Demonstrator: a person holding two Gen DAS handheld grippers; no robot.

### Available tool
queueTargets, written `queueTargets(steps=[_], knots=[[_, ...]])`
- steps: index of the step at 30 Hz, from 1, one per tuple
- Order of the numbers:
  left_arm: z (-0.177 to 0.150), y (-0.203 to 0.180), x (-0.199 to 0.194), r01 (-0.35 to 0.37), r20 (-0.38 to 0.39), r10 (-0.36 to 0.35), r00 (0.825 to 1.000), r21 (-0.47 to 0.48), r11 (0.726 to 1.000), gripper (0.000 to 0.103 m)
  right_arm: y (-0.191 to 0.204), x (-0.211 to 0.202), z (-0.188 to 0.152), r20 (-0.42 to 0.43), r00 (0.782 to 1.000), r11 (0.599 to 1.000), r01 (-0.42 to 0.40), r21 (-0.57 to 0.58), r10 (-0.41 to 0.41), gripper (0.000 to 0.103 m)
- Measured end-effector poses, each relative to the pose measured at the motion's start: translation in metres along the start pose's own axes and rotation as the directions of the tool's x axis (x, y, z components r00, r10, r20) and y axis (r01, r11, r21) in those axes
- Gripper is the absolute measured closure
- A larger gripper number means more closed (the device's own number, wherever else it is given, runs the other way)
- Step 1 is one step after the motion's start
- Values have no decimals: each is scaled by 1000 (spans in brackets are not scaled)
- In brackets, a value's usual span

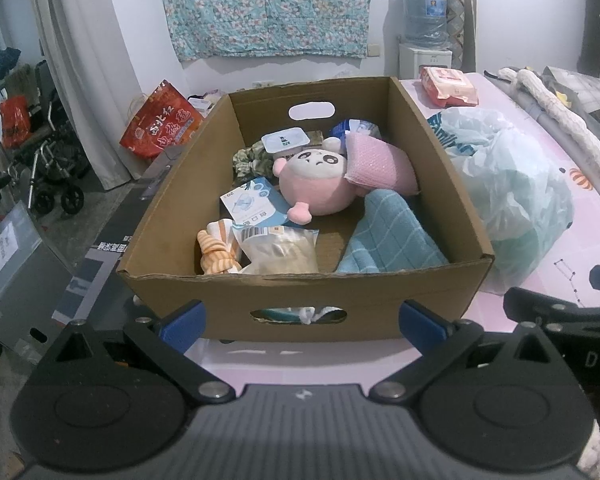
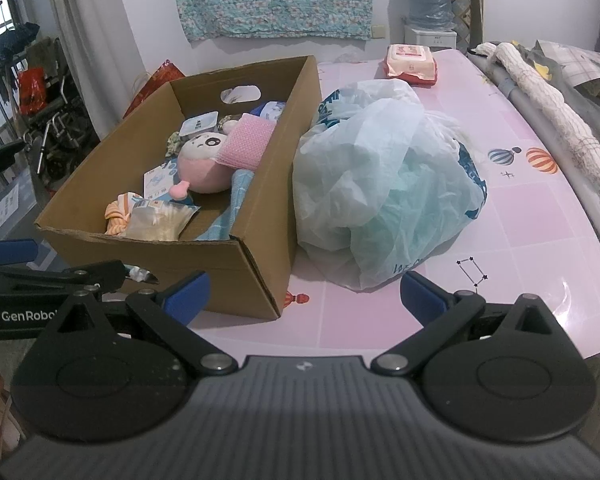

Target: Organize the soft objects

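Observation:
A brown cardboard box (image 1: pixel 300 304) stands on the pink table (image 2: pixel 519 216) and holds a pink plush toy (image 1: pixel 315 182), a pink sponge cloth (image 1: pixel 379 162), a teal towel (image 1: pixel 391 236), an orange striped cloth (image 1: pixel 216 254), a green scrunchie (image 1: pixel 248 160) and some packets. It also shows in the right wrist view (image 2: pixel 240 264). My left gripper (image 1: pixel 301 322) is open and empty in front of the box's near wall. My right gripper (image 2: pixel 303 294) is open and empty, near the box's front right corner and a crumpled plastic bag (image 2: pixel 383 184).
A pack of wet wipes (image 2: pixel 411 62) lies at the table's far end. A white knitted roll (image 2: pixel 547 108) runs along the right edge. A water dispenser (image 1: pixel 425 20), a red bag (image 1: pixel 160 124) and a wheelchair (image 1: pixel 48 160) stand beyond and left of the table.

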State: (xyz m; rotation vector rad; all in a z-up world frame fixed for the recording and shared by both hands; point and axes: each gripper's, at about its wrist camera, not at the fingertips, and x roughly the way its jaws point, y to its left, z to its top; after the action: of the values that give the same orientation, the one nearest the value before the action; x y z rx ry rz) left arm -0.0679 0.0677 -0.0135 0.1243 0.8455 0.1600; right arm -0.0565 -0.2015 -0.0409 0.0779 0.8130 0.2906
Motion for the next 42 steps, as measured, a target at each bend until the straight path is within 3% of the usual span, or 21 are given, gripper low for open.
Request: queueTargets(steps=[42], knots=[[0,-1,8,3,-27,-3,1000,-18,1000,0,2,9,0,-21,1000,1000,0,1,0,1]])
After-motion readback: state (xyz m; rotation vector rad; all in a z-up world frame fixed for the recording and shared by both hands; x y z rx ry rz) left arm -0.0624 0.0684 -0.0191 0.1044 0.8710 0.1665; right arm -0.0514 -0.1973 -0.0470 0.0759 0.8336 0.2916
